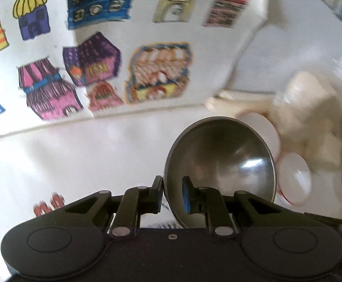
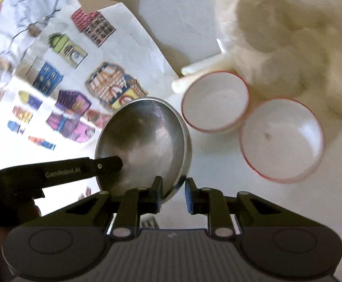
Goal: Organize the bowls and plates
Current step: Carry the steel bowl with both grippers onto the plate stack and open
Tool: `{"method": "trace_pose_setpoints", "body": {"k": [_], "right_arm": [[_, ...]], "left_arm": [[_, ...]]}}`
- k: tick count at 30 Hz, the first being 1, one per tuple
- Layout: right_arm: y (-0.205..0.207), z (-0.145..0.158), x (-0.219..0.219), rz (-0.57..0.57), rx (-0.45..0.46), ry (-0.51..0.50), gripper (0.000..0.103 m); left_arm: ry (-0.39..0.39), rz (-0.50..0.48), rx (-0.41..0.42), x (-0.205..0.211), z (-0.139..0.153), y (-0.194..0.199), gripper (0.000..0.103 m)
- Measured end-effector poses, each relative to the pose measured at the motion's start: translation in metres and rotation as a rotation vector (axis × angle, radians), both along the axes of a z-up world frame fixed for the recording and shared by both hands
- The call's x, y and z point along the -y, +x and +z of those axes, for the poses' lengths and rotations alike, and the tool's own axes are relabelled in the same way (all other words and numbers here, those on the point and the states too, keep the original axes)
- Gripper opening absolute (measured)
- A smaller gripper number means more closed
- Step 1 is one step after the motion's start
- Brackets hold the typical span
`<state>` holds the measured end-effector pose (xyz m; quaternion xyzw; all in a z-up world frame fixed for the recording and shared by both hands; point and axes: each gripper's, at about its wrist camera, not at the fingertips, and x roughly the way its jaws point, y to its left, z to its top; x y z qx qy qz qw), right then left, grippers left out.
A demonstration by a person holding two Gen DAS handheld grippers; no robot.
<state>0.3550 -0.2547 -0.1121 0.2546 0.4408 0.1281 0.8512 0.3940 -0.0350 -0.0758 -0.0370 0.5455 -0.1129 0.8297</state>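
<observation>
A steel bowl (image 1: 220,164) is tilted up off the white table. My left gripper (image 1: 172,192) is shut on its near rim, one finger inside and one outside. In the right wrist view the same steel bowl (image 2: 145,138) is held by both tools: the left gripper's finger (image 2: 105,164) reaches in from the left, and my right gripper (image 2: 173,193) is shut on the bowl's lower right rim. Two white bowls with red rims (image 2: 215,101) (image 2: 281,138) sit upright on the table to the right, touching each other. They show blurred behind the steel bowl in the left wrist view (image 1: 293,178).
A white sheet with coloured house drawings (image 1: 105,54) lies on the table to the left and beyond; it also shows in the right wrist view (image 2: 72,75). A fluffy white cat (image 2: 288,47) lies right behind the white bowls, its paws (image 2: 194,72) by the nearer bowl's rim.
</observation>
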Motion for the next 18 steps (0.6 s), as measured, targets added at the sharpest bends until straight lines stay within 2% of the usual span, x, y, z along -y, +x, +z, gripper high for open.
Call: {"method": "trace_pose_setpoints", "body": {"k": [8, 18], "right_arm": [[-0.069, 0.005, 0.035, 0.001, -0.045, -0.044, 0.023], [-0.128, -0.009, 0.063, 0.004, -0.161, -0.08, 0.023]], "left_arm": [[-0.044, -0.104, -0.037, 0.031, 0.01, -0.056, 0.018], [-0.058, -0.192, -0.175, 0.059, -0.007, -0.111, 0.019]]}}
